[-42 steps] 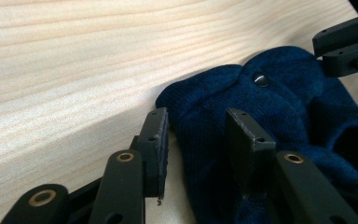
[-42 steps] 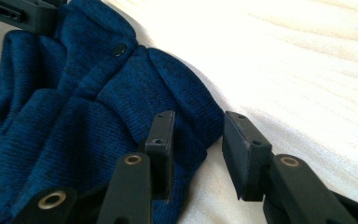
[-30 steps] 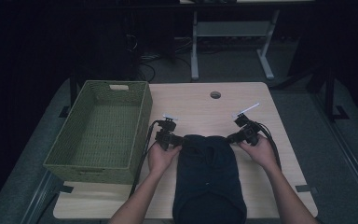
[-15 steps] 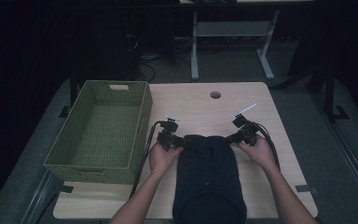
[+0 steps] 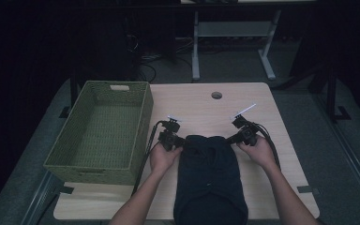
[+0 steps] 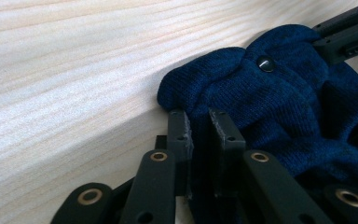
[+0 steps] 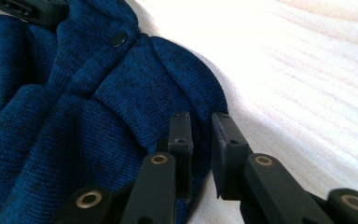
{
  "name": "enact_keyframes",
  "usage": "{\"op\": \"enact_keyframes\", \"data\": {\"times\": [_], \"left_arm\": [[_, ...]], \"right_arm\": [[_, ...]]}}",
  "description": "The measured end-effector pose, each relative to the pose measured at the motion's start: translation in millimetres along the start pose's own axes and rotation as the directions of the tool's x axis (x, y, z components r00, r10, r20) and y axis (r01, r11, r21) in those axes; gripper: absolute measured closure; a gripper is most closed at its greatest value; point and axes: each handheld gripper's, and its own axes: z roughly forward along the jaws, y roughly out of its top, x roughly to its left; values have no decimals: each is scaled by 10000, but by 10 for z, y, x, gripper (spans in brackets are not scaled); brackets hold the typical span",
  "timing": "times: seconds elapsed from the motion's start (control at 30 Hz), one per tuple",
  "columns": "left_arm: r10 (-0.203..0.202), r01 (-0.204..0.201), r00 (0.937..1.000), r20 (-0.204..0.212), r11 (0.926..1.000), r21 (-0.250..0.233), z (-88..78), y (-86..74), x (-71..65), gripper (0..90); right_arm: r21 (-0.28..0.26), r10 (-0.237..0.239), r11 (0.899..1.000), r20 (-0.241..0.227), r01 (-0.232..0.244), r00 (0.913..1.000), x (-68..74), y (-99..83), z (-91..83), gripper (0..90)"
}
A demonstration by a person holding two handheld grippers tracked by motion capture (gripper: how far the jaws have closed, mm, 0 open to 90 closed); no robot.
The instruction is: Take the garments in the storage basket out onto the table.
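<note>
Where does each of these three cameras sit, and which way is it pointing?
High view: above the person's side, looking forward and down on the table; forearms and both hands show.
Left gripper view: rides the left gripper, looking along its jaws, just closing on the blue sweater.
Right gripper view: rides the right gripper, jaws closing on the sweater's other corner.
Shared: all show sweater and tabletop.

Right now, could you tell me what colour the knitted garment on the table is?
Dark blue knit garment, clearest in the left gripper view.

high view overhead, facing forward-down; gripper views close, sharing sweater [image 6: 279, 107] collar.
</note>
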Motion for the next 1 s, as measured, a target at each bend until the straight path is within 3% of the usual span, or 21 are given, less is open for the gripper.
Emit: {"op": "enact_keyframes", "data": {"times": [0.3,0.63,0.8,1.0], "left_arm": [[118,-114,9999,109,9993,-358,-61,72,-20,816],[387,-373,9992,113,9943,-1003,-232,252,-91,817],[617,-596,9980,120,9896,-1310,-337,386,-131,818],[903,-872,9959,63,9753,-2031,-581,618,-201,819]], "right_arm": [[-271,-65,9996,57,67,10000,8,11,-89,802],[-876,-279,9957,271,302,9992,47,139,-348,802],[-1183,-349,9922,424,397,9985,59,213,-487,802],[-1758,-592,9820,630,695,9963,88,363,-728,801]]}}
